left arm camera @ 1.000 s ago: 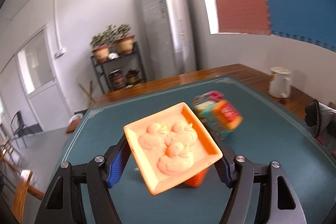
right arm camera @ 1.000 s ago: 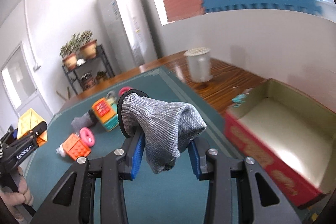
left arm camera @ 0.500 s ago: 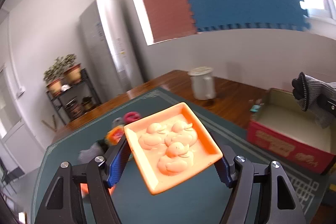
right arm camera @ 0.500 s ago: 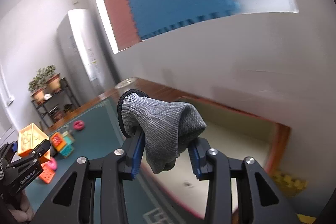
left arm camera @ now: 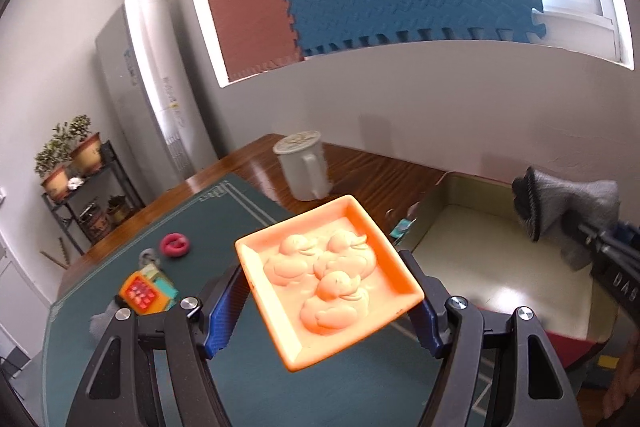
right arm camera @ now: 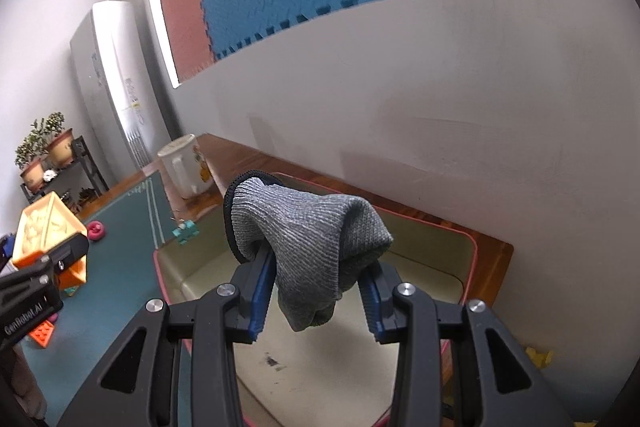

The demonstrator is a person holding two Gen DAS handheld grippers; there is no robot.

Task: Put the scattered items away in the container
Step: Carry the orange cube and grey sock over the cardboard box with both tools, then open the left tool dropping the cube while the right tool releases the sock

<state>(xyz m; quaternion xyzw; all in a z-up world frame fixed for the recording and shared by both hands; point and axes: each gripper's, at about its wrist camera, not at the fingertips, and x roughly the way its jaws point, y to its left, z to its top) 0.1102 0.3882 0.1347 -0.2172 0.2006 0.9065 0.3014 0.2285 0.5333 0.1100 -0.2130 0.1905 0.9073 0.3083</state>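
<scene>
My left gripper point(left arm camera: 326, 311) is shut on an orange square tray with three moulded ducks point(left arm camera: 328, 277), held in the air above the green mat, just left of the red box point(left arm camera: 472, 267). My right gripper point(right arm camera: 316, 287) is shut on a grey knitted sock point(right arm camera: 312, 239) and holds it over the open red box point(right arm camera: 440, 267), whose pale inside is bare. The sock also shows in the left wrist view point(left arm camera: 564, 207), above the box's right side. The duck tray shows in the right wrist view point(right arm camera: 44, 231) at the far left.
On the green mat point(left arm camera: 240, 219) lie a pink ring point(left arm camera: 175, 245), an orange and teal toy phone point(left arm camera: 146, 293) and an orange brick point(right arm camera: 42, 333). A white lidded mug point(left arm camera: 304, 165) stands on the wooden table by the wall. A teal scrap point(right arm camera: 185, 231) lies by the box corner.
Both grippers have swung right, from the toys on the mat toward the red box. The sock is now over the box's inside; the duck tray is near the box's left wall.
</scene>
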